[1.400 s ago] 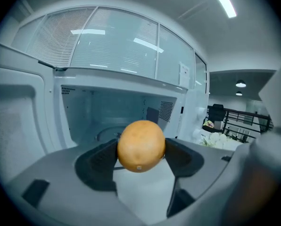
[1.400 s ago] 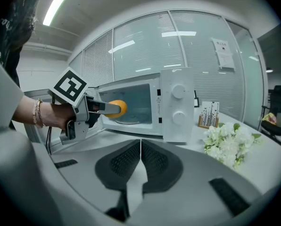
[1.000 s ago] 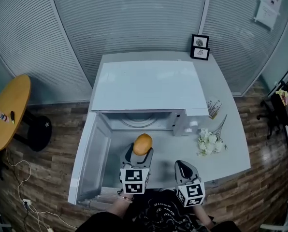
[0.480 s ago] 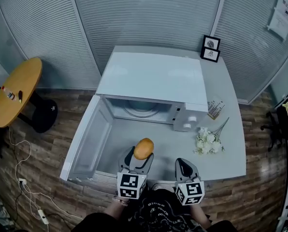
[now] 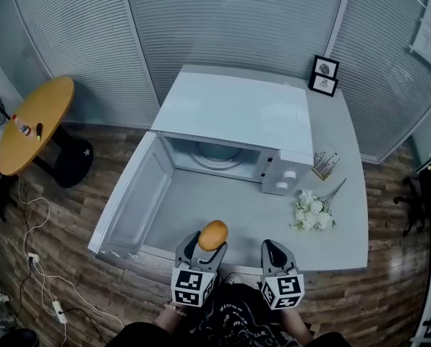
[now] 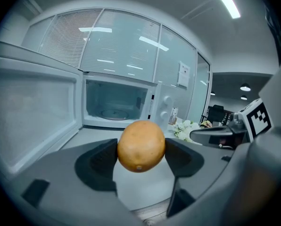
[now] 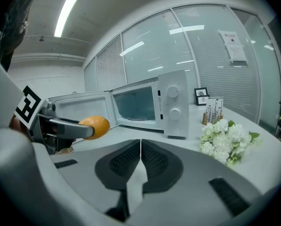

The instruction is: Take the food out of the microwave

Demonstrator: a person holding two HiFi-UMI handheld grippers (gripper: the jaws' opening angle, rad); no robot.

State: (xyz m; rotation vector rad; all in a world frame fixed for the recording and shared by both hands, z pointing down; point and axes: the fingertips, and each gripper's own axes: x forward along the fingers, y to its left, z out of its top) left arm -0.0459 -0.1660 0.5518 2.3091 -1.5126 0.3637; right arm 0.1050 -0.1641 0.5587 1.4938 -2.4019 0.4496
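Note:
An orange round food item (image 5: 213,235) (image 6: 141,146) (image 7: 95,125) is held between the pads of my left gripper (image 5: 212,237) (image 6: 141,153), above the front part of the grey table (image 5: 237,212). It is well outside the white microwave (image 5: 233,125), whose door (image 5: 126,199) stands swung open to the left. Inside the cavity only the glass turntable (image 6: 113,113) shows. My right gripper (image 5: 273,251) (image 7: 140,160) hovers at the table's front edge, to the right of the left one, with its pads together and nothing between them.
White flowers (image 5: 313,212) lie right of the microwave, with a small card holder (image 5: 324,165) behind them and a framed picture (image 5: 324,74) at the back right corner. A round yellow side table (image 5: 31,121) stands at the far left. Cables trail on the wooden floor.
My left gripper has drawn back toward the table's front edge with the orange food, away from the microwave. The right gripper has shifted only a little. The head view has moved.

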